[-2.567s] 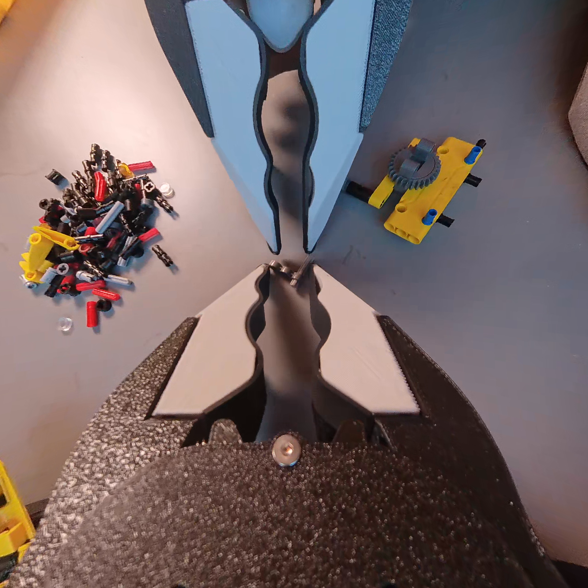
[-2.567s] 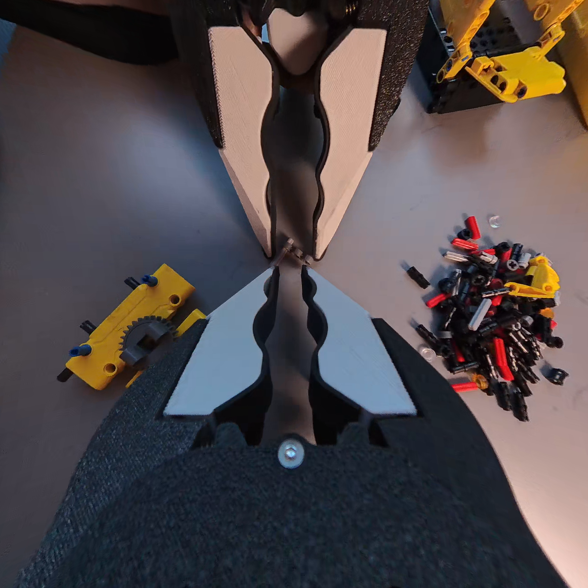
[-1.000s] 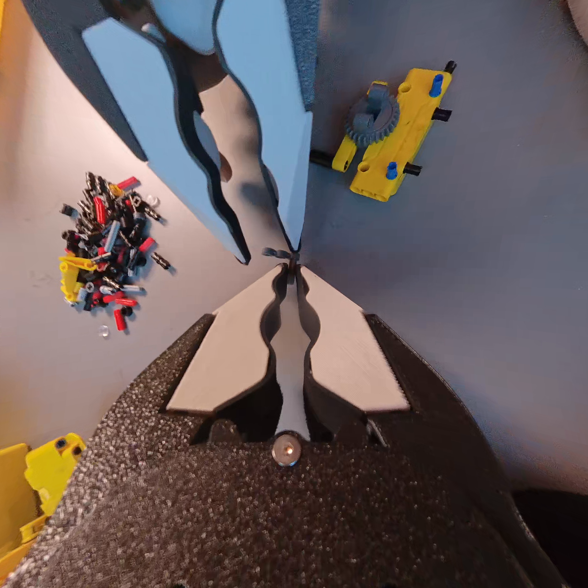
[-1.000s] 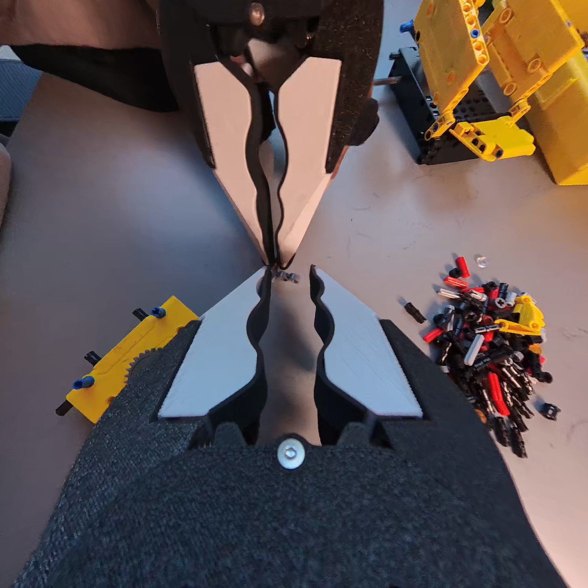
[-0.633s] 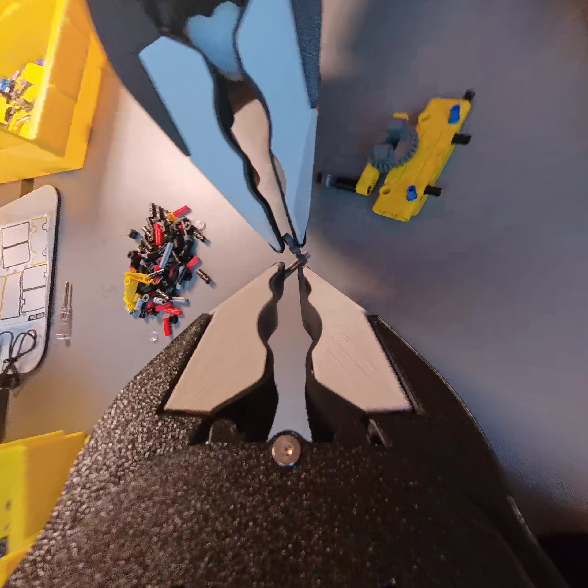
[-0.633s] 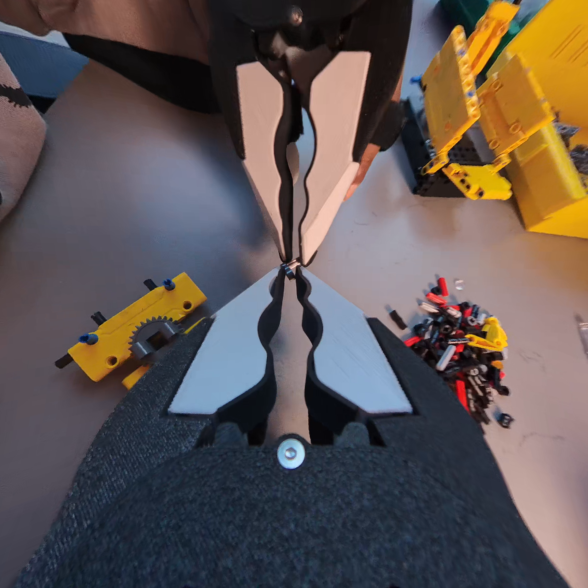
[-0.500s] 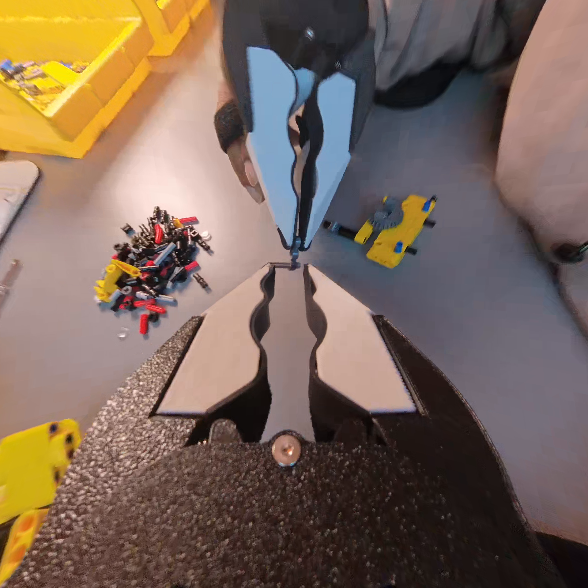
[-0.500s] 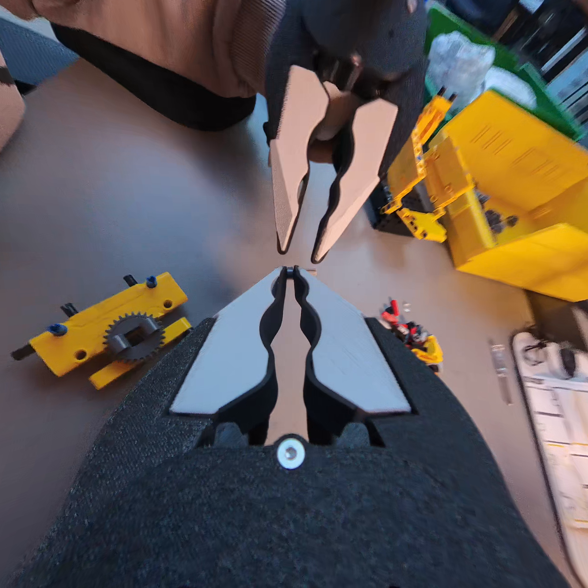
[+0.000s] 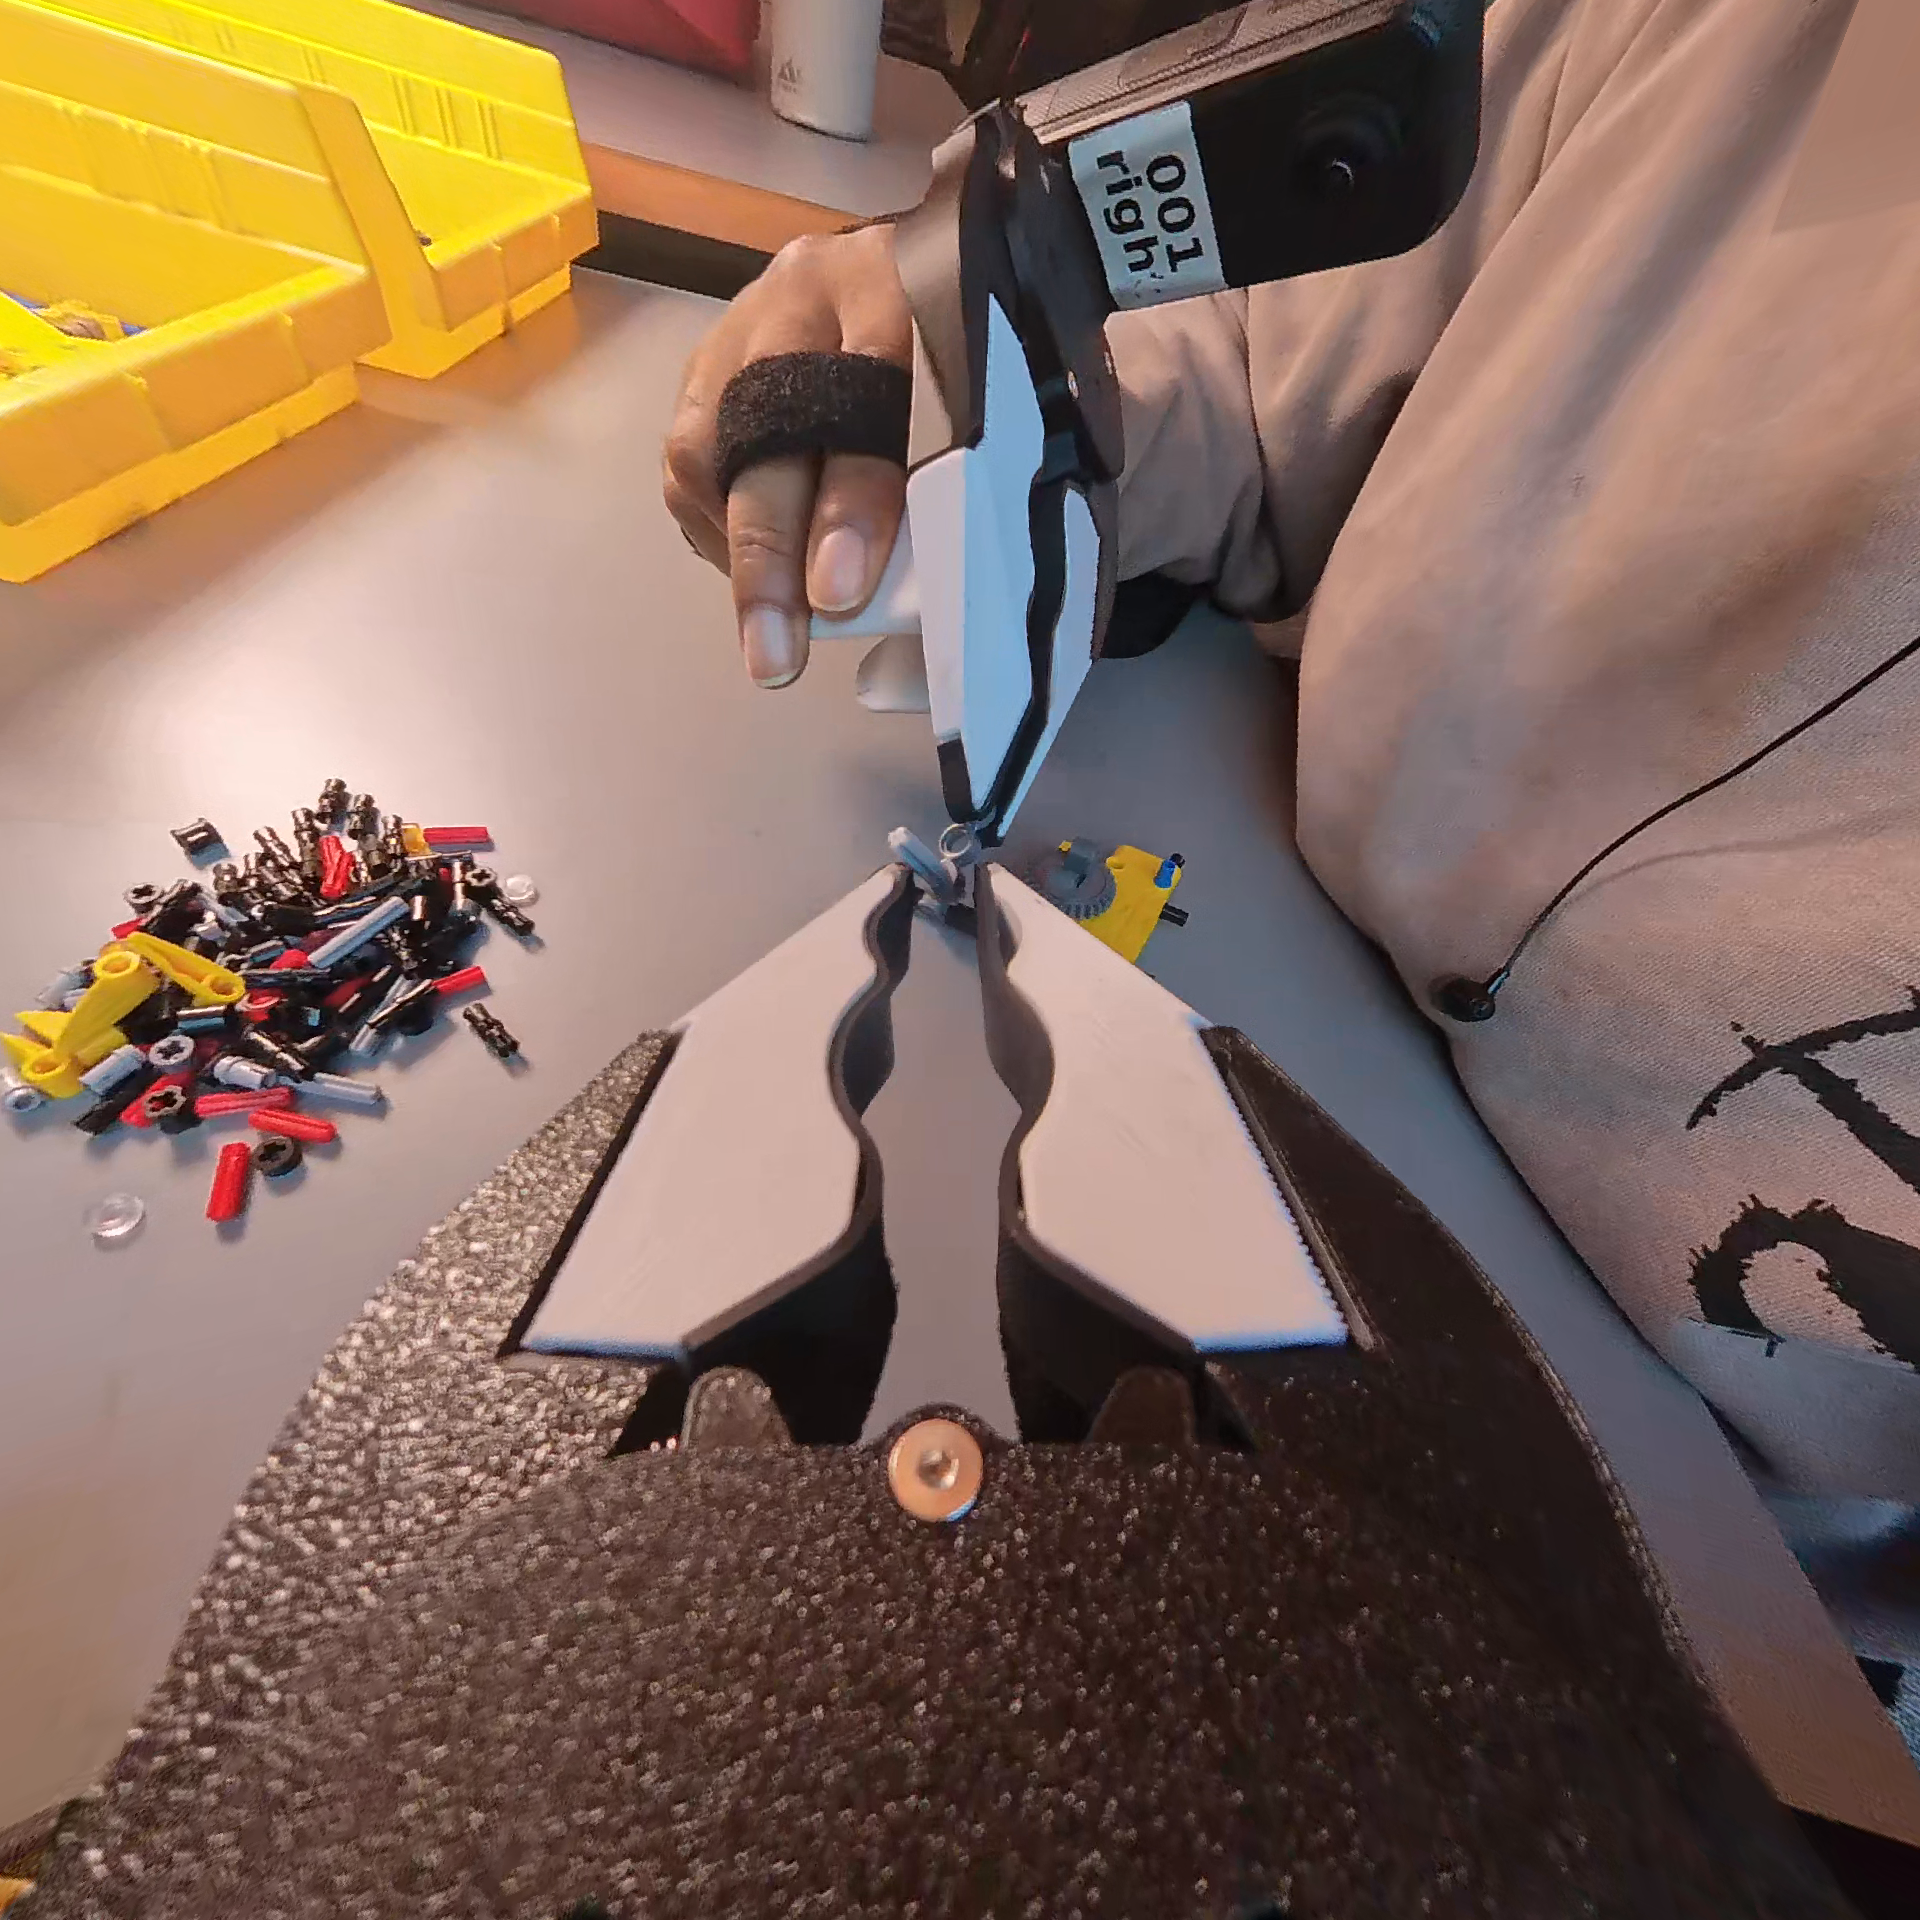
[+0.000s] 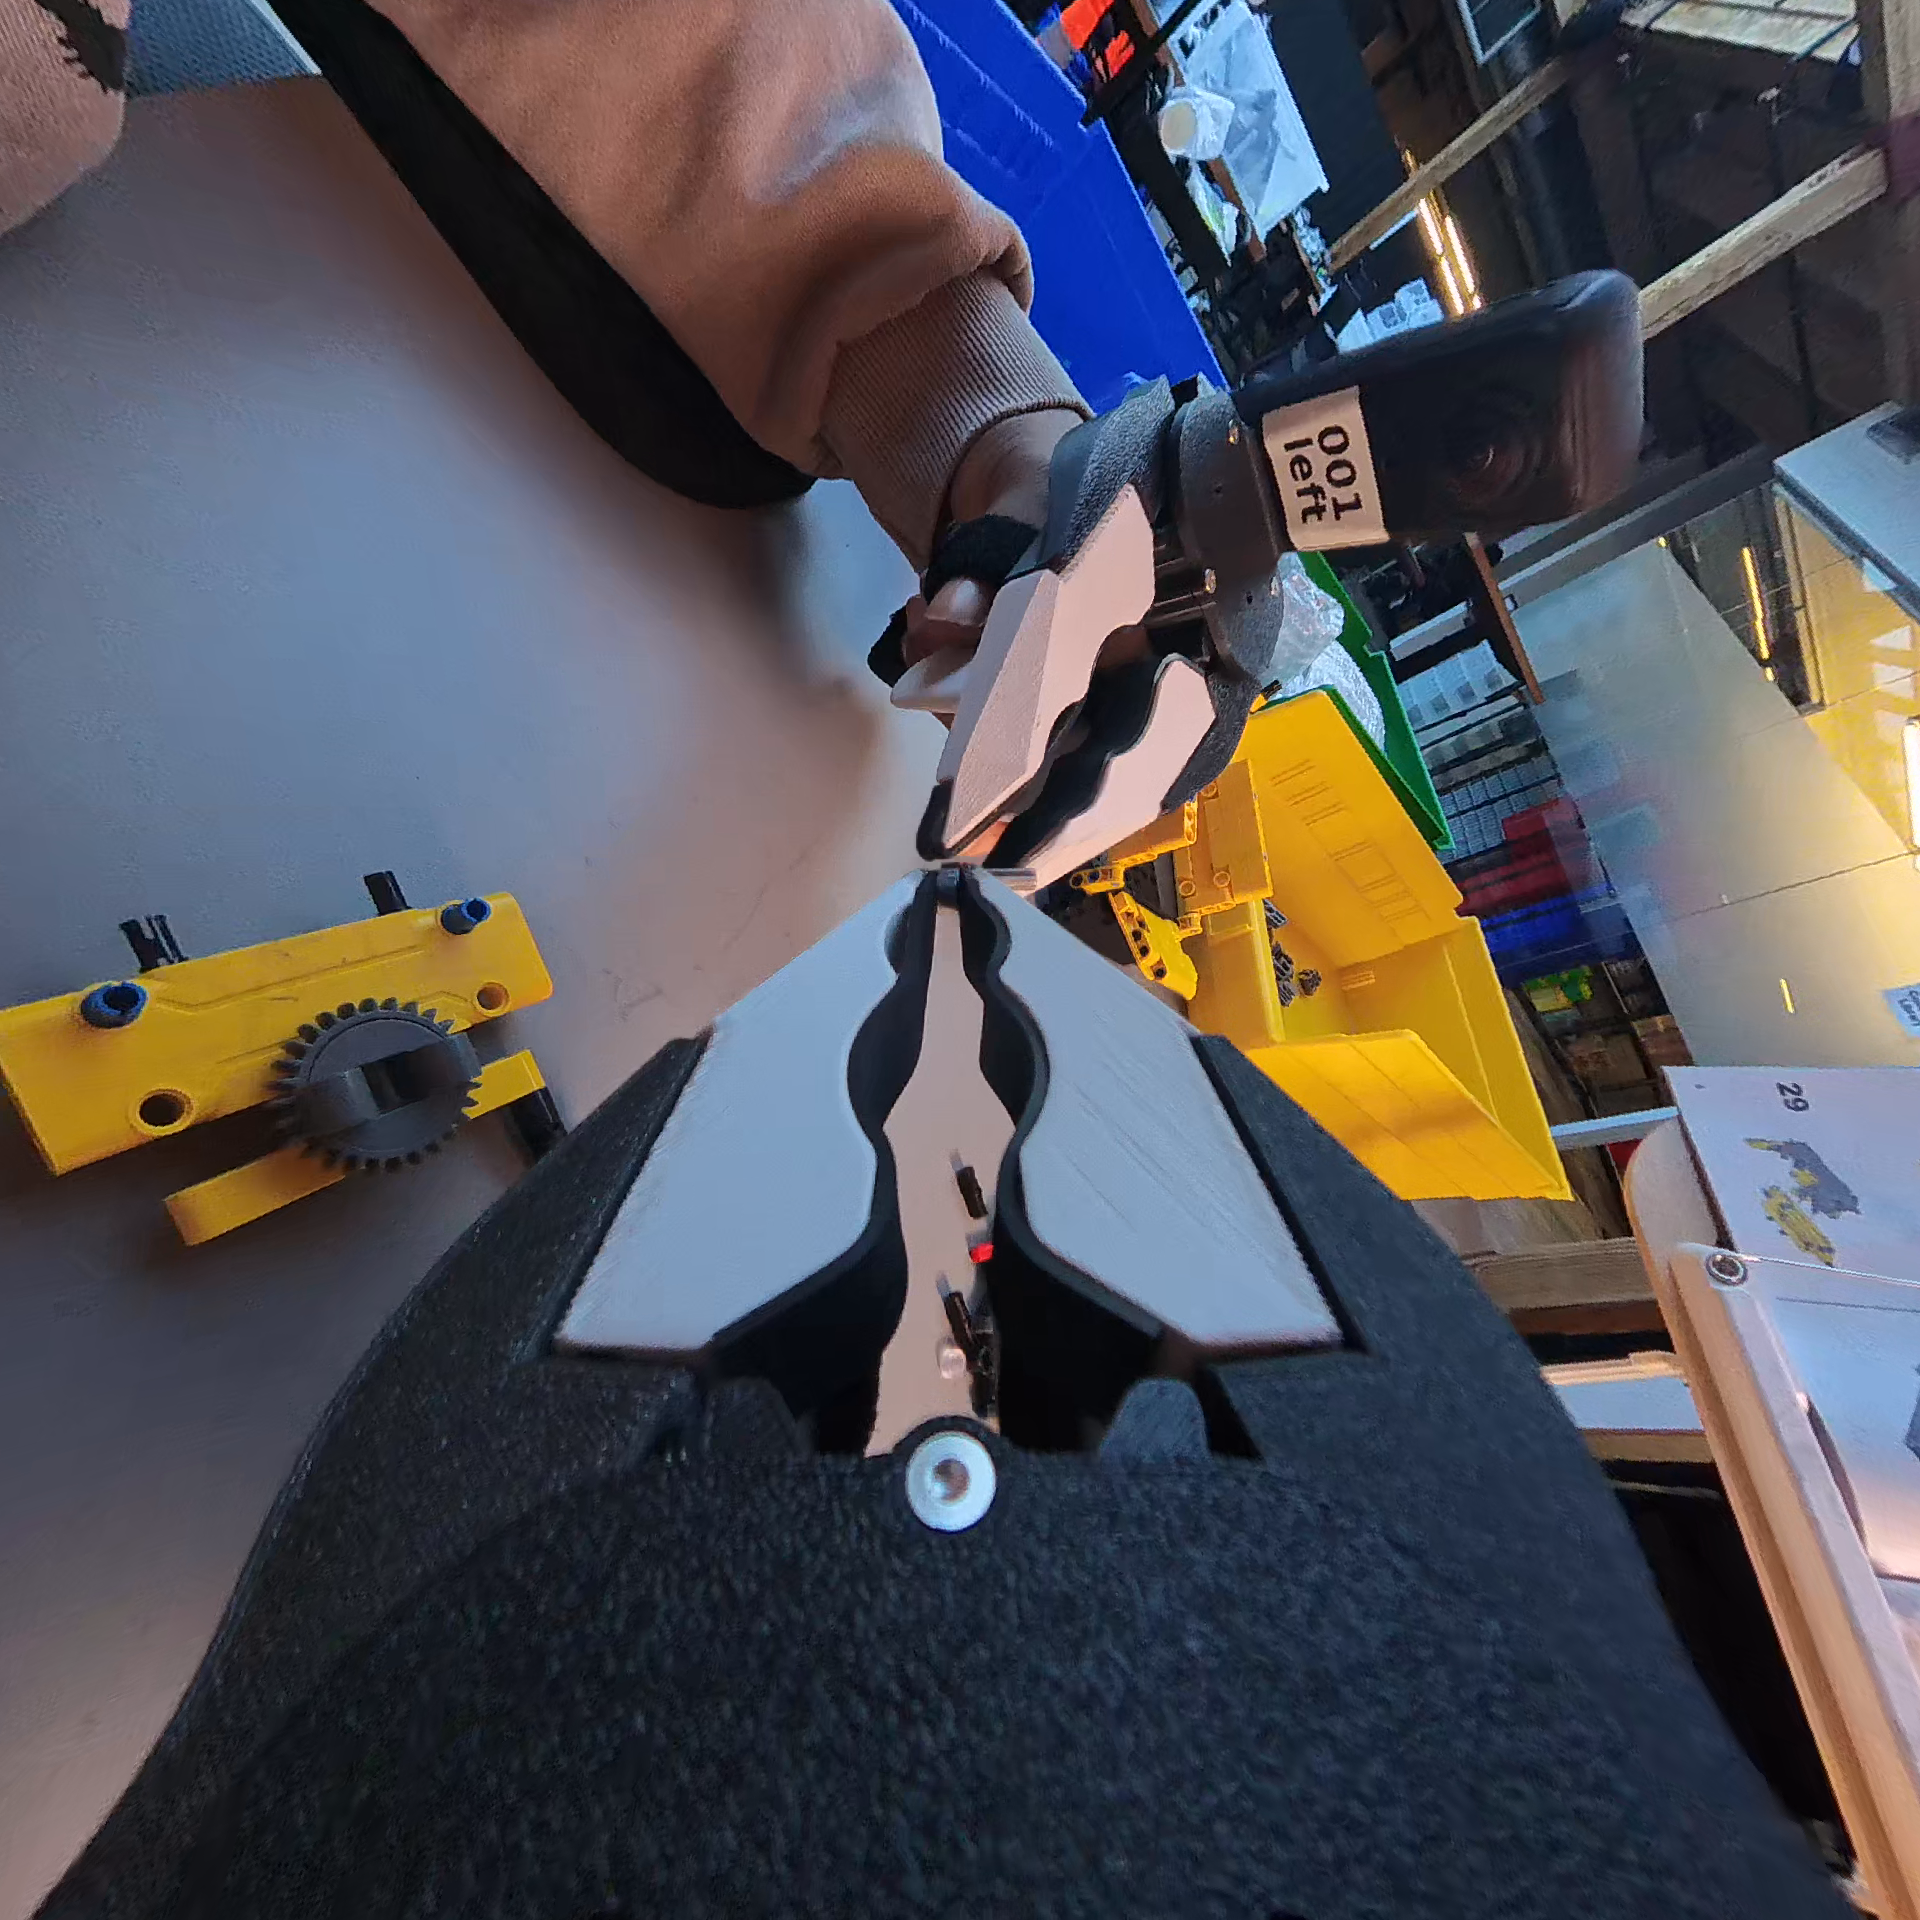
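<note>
Pile of loose black, red and grey Technic pins (image 9: 281,977) lies at the left on the grey table (image 9: 520,644), with yellow bins (image 9: 260,260) beyond it. At centre, above the table, the left gripper (image 9: 938,883) has its fingers narrowly apart around a small grey connector (image 9: 923,860), though I cannot tell whether they clamp it, while the right gripper (image 9: 971,821), pointing down from above, is pinched together on that piece's far end. Just right of the tips, partly hidden, a yellow beam with a grey gear (image 9: 1127,894) rests on the table, untouched
</note>
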Action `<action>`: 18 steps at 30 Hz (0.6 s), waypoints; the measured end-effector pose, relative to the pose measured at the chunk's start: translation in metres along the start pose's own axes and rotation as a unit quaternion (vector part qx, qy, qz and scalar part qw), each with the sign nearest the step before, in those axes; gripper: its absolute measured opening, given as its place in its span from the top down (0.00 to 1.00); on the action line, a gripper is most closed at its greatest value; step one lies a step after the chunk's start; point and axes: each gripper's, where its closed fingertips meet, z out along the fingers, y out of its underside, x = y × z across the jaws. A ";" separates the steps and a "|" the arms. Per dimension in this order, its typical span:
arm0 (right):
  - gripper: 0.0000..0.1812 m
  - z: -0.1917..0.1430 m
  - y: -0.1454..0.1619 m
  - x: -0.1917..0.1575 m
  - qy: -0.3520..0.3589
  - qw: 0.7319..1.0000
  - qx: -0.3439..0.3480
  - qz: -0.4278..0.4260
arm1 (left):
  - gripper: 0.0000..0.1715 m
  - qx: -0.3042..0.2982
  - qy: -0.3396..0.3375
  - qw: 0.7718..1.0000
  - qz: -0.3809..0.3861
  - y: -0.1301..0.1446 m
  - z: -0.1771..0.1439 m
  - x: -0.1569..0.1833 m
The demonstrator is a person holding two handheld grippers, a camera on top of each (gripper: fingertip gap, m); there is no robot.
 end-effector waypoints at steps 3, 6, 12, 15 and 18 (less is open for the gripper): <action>0.99 0.000 0.002 -0.002 -0.005 1.000 -0.002 0.000 | 0.93 0.003 0.003 1.000 -0.007 0.000 0.000 0.000; 0.99 0.000 0.001 -0.005 -0.012 1.000 -0.003 -0.006 | 0.95 0.004 0.005 1.000 -0.006 0.000 0.001 0.000; 0.97 -0.001 0.010 -0.009 -0.029 0.999 -0.025 0.013 | 0.98 -0.023 -0.051 0.998 0.036 0.003 0.005 -0.012; 0.95 0.000 0.025 -0.007 -0.043 0.992 -0.037 0.110 | 0.98 -0.048 -0.114 0.990 0.074 0.005 0.010 -0.026; 0.90 0.001 0.043 -0.007 -0.063 0.974 -0.063 0.207 | 0.98 -0.080 -0.172 0.976 0.103 0.012 0.016 -0.040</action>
